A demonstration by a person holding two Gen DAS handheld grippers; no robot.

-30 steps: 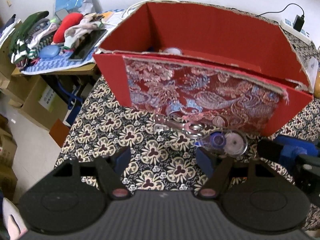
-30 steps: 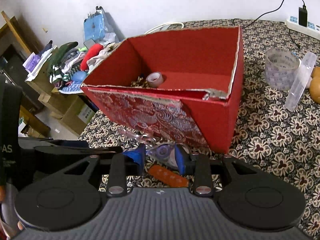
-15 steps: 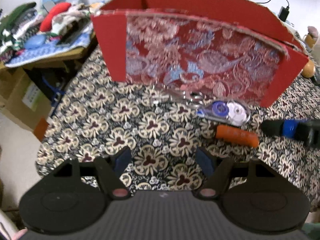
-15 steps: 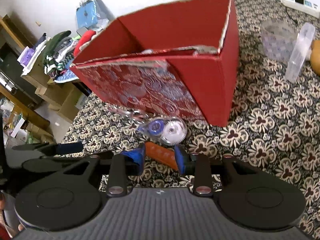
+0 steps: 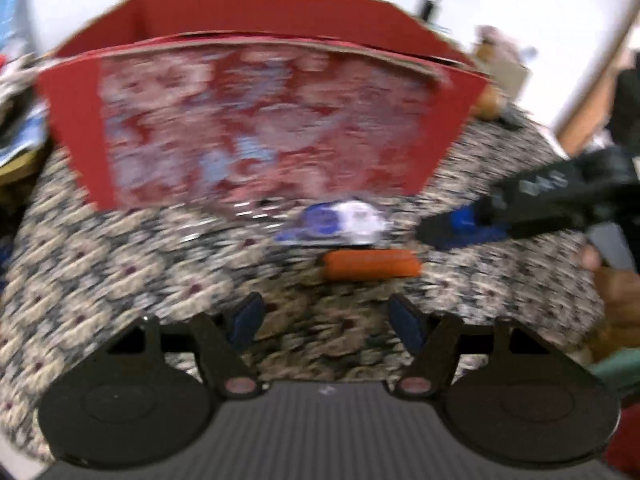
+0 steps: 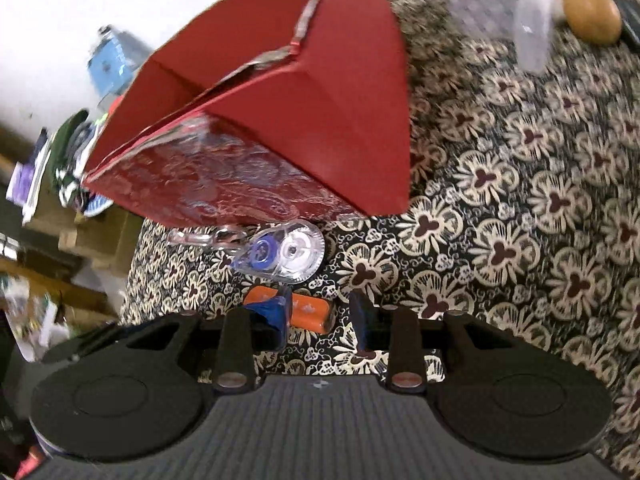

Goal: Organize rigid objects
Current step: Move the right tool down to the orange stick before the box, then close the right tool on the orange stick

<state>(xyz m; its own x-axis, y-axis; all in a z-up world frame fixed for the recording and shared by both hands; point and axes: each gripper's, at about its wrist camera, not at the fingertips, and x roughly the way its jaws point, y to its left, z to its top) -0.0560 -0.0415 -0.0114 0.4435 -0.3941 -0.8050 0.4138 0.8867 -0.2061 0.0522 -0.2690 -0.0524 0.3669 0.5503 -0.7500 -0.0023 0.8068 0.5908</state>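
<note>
Surface: floral black-and-cream tablecloth [image 6: 520, 208] across the table, white wall behind.
Box: red cardboard box [image 5: 256, 120] open at the top, brocade panel on the near face, standing on the cloth.
Correction tape: clear dispenser with blue reel [image 6: 286, 256] lying just in front of the box's near face.
Scissors: clear-handled scissors [image 6: 208, 237], just left of the dispenser, against the foot of the box.
Orange piece: small orange oblong object [image 6: 308, 314] flat on the cloth, nearer than the dispenser; kind unclear.
Left gripper [image 5: 328, 320]: jaws wide, having just been closing a little, nothing between them but cloth; orange piece ahead of the tips, apart from them.
Right gripper [image 6: 320, 316]: jaws narrow, set around the orange piece; left pad overlaps it, right pad stands off it; firm grip not shown.
Far right: clear plastic tube [image 6: 534, 16] and a brown rounded thing [image 6: 592, 8], well apart from the box.
Sharpness: left wrist view heavily blurred.
</note>
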